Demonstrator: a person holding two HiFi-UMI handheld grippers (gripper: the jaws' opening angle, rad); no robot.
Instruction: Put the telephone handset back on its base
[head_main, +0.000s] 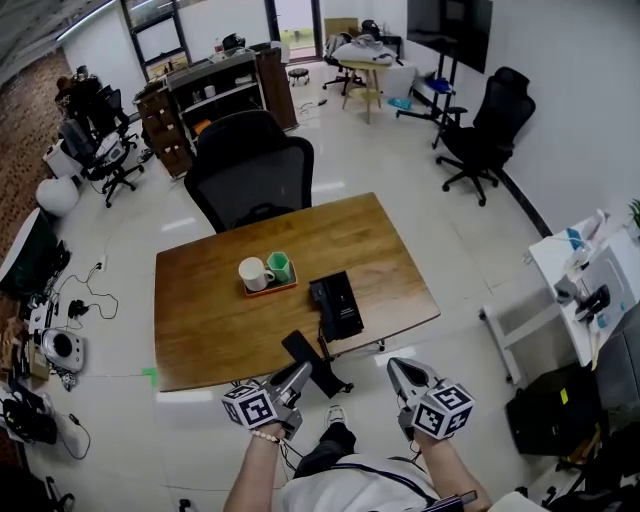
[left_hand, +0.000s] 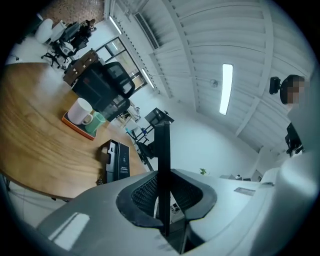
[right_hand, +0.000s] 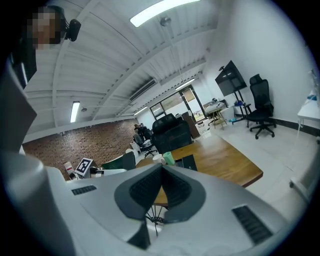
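The left gripper (head_main: 298, 372) is clamped on the black telephone handset (head_main: 306, 356). In the left gripper view the handset (left_hand: 162, 145) stands edge-on as a thin dark slab, rising up out of the gripper (left_hand: 162, 173), with both ribbed pads pressed against its flat sides. In the head view it hangs just off the near edge of the wooden bench (head_main: 200, 320), tilted, and clear of the base.

The black telephone base (head_main: 337, 305) lies flat on the bench close to that near edge. It is apart from the handset and just right of an orange tray (head_main: 285, 289). There is a little pale print on the base's top face (left_hand: 119, 161), but it is too small to read.

The tray carries a white mug (head_main: 254, 273) and a green cup (head_main: 279, 266) side by side. Neither shows any lettering.

The right gripper (head_main: 396, 366) is held off the bench's near edge, to the right of the handset. Its jaws are pressed together tip to tip with nothing between them (right_hand: 161, 168). Each gripper bears a cube with black-and-white square markers and no words.

A black office chair (head_main: 250, 170) stands at the far side of the bench.
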